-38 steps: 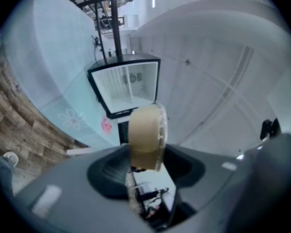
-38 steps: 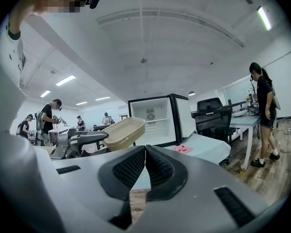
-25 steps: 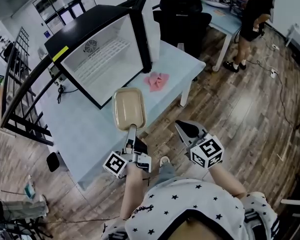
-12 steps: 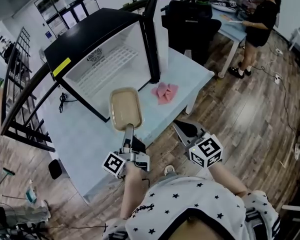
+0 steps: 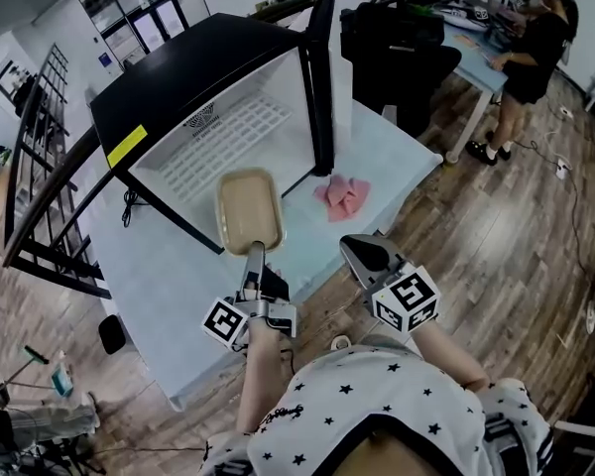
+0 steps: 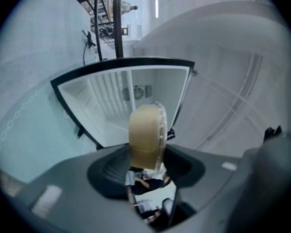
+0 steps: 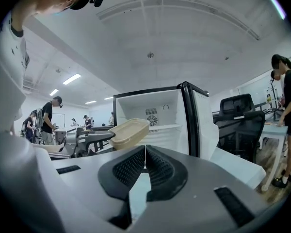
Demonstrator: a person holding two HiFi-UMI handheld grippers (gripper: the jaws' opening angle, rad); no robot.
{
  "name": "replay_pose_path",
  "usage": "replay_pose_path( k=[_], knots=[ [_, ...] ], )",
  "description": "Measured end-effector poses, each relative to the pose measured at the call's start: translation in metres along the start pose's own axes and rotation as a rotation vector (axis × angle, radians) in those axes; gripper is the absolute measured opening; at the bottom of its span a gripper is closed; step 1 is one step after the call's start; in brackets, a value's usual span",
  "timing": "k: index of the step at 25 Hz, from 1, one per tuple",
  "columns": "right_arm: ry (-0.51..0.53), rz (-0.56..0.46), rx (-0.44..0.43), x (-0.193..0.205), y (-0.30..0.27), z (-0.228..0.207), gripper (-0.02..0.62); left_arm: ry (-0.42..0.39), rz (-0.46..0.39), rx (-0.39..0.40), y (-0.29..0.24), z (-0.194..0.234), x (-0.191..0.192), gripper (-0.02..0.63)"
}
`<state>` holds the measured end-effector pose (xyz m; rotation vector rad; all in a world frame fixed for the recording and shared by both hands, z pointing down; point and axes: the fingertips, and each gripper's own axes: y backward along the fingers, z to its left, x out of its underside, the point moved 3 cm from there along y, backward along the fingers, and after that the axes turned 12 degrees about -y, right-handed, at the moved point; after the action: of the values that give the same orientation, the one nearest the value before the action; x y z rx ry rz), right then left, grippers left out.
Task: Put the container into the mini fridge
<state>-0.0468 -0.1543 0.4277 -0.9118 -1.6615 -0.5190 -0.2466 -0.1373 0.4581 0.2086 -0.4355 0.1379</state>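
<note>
Container clamped by left hand-held gripper before open mini fridge.

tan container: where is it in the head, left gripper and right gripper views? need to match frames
Head view: container centre-left, held out by the left gripper in front of the open mini fridge.
Left gripper view: container dead centre, edge-on between the jaws.
Right gripper view: container left of centre, just above the jaw tips.
Shared landmark: the mini fridge's white interior, behind the container in all three views.
</note>
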Motion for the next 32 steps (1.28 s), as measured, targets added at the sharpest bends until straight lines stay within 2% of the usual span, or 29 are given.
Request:
replay_pose_path(
  k=[8,20,32],
  knots=[
    [-0.011,0.021,-0.068,-0.002,-0.025,-0.013,0.02,-0.012,-0.065,-0.021,-0.013,0.003,-0.015,0.212],
    [0.037,0.073,-0.265,-0.036,-0.1,-0.047,0.02,-0.007,-0.215,-0.073,-0.056,0.012,-0.036,0.212],
    [0.043,0.137,-0.434,-0.048,-0.146,-0.062,0.02,-0.005,-0.327,-0.131,-0.087,0.014,-0.05,0.212]
  ],
)
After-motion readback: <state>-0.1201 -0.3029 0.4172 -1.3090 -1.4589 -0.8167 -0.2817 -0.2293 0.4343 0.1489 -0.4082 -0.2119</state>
